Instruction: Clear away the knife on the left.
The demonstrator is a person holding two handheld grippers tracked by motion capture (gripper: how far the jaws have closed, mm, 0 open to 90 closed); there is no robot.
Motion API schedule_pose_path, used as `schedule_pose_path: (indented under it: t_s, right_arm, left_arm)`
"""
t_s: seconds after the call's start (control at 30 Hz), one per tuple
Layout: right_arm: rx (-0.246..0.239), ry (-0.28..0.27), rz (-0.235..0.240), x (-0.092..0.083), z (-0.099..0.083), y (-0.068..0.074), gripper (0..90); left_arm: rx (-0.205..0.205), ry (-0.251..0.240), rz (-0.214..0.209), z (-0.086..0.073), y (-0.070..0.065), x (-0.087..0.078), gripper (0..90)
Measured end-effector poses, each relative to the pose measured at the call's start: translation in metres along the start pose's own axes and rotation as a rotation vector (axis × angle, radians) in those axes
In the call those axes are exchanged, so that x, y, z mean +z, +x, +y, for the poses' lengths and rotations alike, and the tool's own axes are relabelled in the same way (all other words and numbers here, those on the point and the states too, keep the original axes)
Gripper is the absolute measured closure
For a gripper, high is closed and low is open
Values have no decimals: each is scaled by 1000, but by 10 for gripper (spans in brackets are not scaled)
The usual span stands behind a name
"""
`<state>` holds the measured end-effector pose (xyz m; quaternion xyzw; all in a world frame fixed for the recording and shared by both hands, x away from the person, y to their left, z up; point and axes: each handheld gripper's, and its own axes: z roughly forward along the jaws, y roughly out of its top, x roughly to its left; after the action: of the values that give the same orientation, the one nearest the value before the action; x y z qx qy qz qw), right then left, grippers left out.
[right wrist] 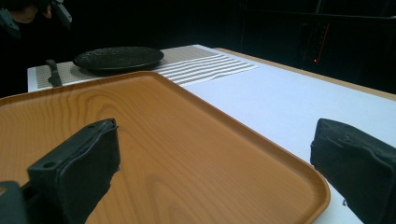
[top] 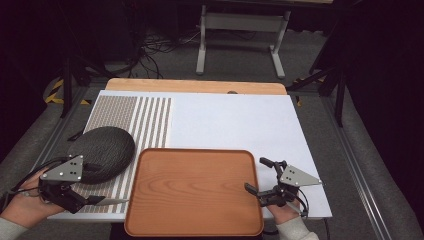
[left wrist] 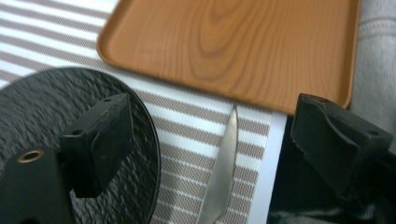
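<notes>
- I am holding my left gripper (top: 102, 200) low over the near left corner of the tabletop (top: 235, 125), its fingers (left wrist: 100, 140) spread and pinching nothing.
- A knife (top: 111, 201) is lying flat on the striped mat (top: 150, 125) between those fingers, touched by neither; in the left gripper view its blade (left wrist: 223, 168) is pointing toward the tray's edge.
- The knife's tip is sitting just short of the tray (top: 195, 230), on the last stripes of the mat.
- A dark plate (top: 102, 150) is resting on the mat just beside the knife, with one left finger hanging over its rim in the left gripper view.
- I am keeping my right gripper (top: 257, 175) at the tray's right edge, its fingers (right wrist: 79, 163) spread wide and gripping nothing.
- In the right gripper view one finger is hovering over the tray's wood (right wrist: 154, 140) and the other over the white tabletop (right wrist: 289, 102) just outside the rim.
- The tray is sitting at the near middle of the tabletop, between my two hands, with nothing lying on it.
- From the right gripper view the plate (right wrist: 119, 57) and the knife's dark handle (right wrist: 53, 72) are showing well beyond the tray's far side.
</notes>
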<state>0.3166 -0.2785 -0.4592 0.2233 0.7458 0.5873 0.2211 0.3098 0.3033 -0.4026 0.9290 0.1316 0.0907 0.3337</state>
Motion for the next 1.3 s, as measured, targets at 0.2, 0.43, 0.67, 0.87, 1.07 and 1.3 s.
schedule_pose_path:
  t_s: [0.2,0.43,0.67,0.87,1.07,1.3]
  right_arm:
    - [3,-2,4,0,0,0,18]
    - [3,-1,9,1,0,0,18]
    - [-1,2,10,1,0,0,19]
    - [0,6,15,2,0,0,20]
    - [-1,10,20,3,-1,0,20]
    - [3,9,21,3,-1,0,20]
  left_arm:
    - [-23,88,-34,-5,4,1,170]
    - [15,206,-23,-12,7,8,217]
    - [55,312,-48,-18,9,15,276]
    - [77,410,-69,-21,13,19,345]
    - [97,468,-94,-22,15,22,387]
    - [139,553,-111,-23,16,29,433]
